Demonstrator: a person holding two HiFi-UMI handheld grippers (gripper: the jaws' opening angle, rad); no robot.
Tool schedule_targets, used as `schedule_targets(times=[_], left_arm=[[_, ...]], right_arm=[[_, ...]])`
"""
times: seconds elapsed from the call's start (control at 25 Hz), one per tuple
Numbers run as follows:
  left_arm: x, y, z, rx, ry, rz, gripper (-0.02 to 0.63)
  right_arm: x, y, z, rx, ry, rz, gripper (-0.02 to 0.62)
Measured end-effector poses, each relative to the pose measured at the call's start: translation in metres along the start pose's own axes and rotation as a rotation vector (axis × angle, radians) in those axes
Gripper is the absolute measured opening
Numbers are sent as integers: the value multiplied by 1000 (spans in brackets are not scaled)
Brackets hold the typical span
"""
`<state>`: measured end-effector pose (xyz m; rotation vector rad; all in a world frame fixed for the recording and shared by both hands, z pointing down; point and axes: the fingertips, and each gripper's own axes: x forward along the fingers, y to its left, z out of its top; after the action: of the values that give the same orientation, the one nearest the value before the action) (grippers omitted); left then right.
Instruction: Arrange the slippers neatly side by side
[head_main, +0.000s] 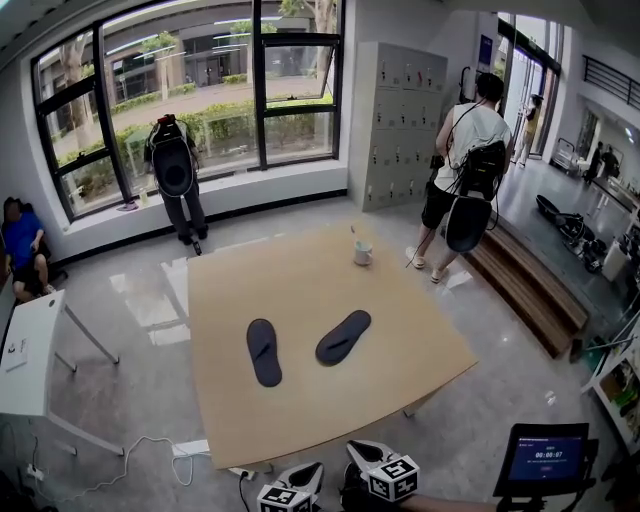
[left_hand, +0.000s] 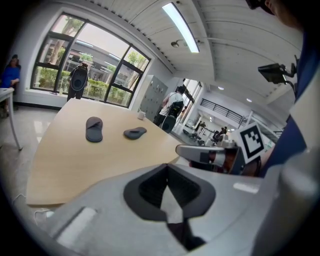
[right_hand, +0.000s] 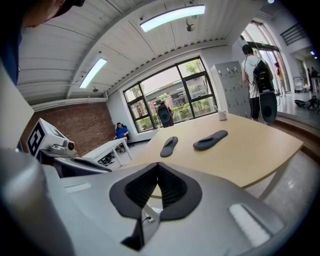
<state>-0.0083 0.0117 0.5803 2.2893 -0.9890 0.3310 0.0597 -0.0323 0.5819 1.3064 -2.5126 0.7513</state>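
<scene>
Two dark slippers lie apart on a light wooden table (head_main: 300, 420). The left slipper (head_main: 264, 351) (left_hand: 93, 128) (right_hand: 169, 146) points roughly away from me. The right slipper (head_main: 343, 336) (left_hand: 135, 132) (right_hand: 210, 139) is turned at an angle, its toe toward the far right. Both grippers hover below the table's near edge, well short of the slippers. My left gripper (head_main: 290, 492) (left_hand: 167, 187) is shut with nothing in it. My right gripper (head_main: 382, 474) (right_hand: 156, 186) is shut and empty too.
A white cup (head_main: 362, 252) stands near the table's far edge. Two people with backpacks stand beyond the table, one at the window (head_main: 174, 170), one by the lockers (head_main: 467, 160). A white side table (head_main: 30, 350) is at the left, a screen (head_main: 545, 458) at the lower right.
</scene>
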Motion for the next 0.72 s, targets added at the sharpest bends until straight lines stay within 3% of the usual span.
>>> schedule_targets(times=[0.4, 0.72], left_arm=[[67, 7, 61, 6, -23, 17, 5], [115, 20, 92, -3, -40, 44, 5]], right_arm=[[32, -65, 55, -19, -10, 25, 11], [47, -127, 82, 17, -42, -14, 11]])
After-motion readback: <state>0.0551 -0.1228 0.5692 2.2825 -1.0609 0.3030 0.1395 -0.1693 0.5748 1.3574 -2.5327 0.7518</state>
